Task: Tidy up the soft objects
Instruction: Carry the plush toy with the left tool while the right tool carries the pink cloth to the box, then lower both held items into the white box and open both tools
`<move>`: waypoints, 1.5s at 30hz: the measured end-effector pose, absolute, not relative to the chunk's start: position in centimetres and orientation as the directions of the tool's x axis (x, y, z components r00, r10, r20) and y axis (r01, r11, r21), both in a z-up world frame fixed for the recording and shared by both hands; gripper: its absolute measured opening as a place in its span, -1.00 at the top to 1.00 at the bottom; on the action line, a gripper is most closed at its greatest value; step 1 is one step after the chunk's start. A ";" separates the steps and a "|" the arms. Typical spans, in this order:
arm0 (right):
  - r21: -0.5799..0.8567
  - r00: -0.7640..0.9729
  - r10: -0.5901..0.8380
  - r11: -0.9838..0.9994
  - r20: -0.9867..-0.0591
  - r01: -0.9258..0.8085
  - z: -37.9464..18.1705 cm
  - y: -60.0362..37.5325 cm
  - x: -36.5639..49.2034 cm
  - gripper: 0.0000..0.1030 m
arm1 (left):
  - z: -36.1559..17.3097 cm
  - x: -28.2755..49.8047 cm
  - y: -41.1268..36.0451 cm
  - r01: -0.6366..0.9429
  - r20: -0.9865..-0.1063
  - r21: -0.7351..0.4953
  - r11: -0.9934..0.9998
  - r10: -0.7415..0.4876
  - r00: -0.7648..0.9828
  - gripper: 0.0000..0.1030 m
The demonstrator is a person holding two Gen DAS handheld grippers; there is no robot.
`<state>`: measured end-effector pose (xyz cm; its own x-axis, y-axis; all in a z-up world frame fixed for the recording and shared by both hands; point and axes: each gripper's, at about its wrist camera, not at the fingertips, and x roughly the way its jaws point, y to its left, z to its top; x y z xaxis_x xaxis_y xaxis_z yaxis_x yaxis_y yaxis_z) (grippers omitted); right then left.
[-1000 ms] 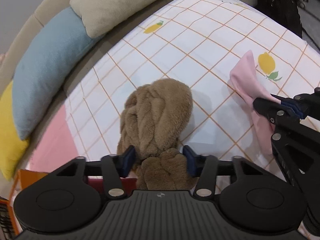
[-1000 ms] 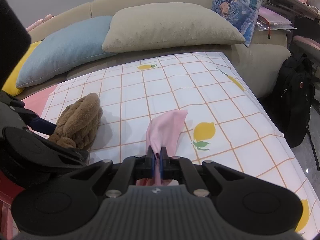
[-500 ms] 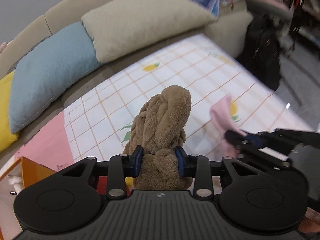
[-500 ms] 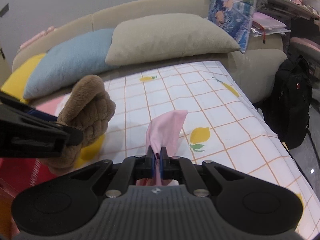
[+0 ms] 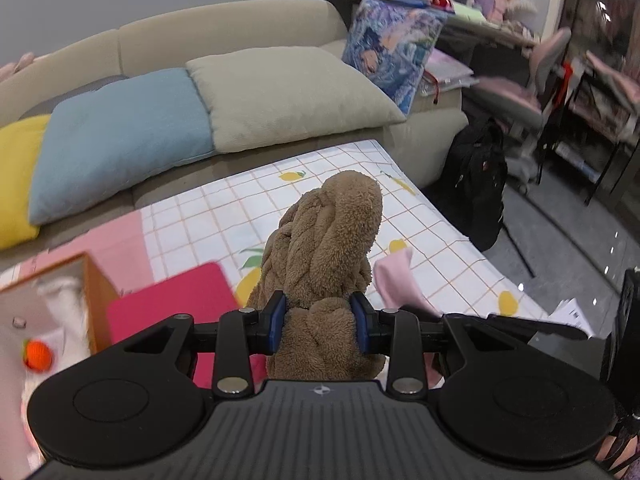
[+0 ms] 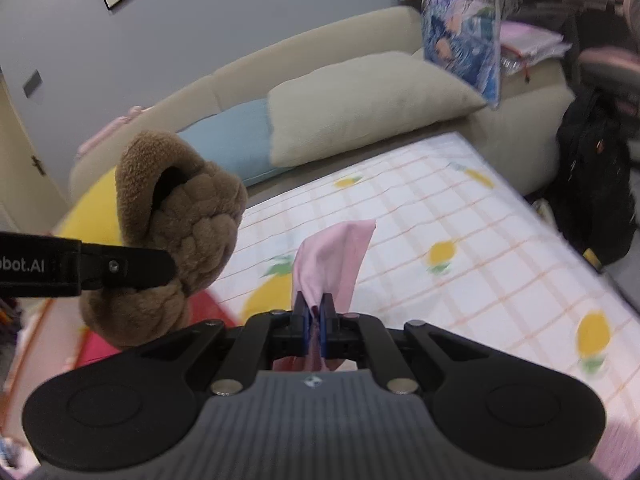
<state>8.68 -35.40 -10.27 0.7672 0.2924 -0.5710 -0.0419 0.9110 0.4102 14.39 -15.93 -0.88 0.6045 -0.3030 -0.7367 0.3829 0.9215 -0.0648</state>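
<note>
The left gripper (image 5: 319,322) was closed part-way on a brown plush slipper (image 5: 326,248). Its two blue pads (image 5: 277,321) pressed into the fur from either side and squeezed it in, so the gap between them was only as wide as the pinched plush. The slipper stood up past the pads, clear of the checked sheet with lemons (image 5: 440,240) behind it. From the right wrist camera the same slipper (image 6: 180,220) hung off the left gripper's black finger (image 6: 120,268), its dark opening turned toward the camera.

The right gripper (image 6: 315,330) was nearly fully closed, with a thin pink cloth (image 6: 332,260) nipped between its pads (image 6: 304,328). The cloth rose past the fingertips in a loose fold, and a little of it bunched behind the pads. In the left wrist view the pink cloth (image 5: 394,280) showed just right of the slipper, above the sheet.

A beige pillow (image 5: 288,96) and a blue pillow (image 5: 120,148) lay against the sofa back. An orange box (image 5: 94,284) sat low at the left, beside a red mat (image 5: 172,308).
</note>
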 end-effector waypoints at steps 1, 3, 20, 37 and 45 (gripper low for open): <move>0.416 0.761 0.307 0.908 -0.571 -0.054 -10.0 -34.9 8.2 0.96 | -0.7 13.8 -15.1 0.372 -0.733 -0.076 0.925 -0.305 0.608 0.25; 0.415 0.751 0.335 0.905 -0.569 -0.089 -9.3 -33.8 7.3 0.97 | -0.6 12.7 -13.4 0.351 -0.727 -0.097 0.931 -0.307 0.614 0.25; 0.303 0.610 0.565 0.821 -0.555 -0.485 -2.4 -19.0 7.0 0.97 | -0.2 8.3 3.6 -0.040 -0.695 -0.170 0.985 -0.091 0.713 0.25; -0.047 0.465 0.304 0.796 -0.832 -0.603 -6.5 -1.5 23.5 0.97 | -4.3 13.1 11.6 -0.110 -0.728 -0.158 0.981 -0.040 0.684 0.25; -0.083 0.378 0.205 0.779 -0.903 -0.621 -9.9 1.8 25.8 0.97 | -6.3 15.4 12.9 -0.099 -0.759 -0.189 0.977 -0.081 0.645 0.25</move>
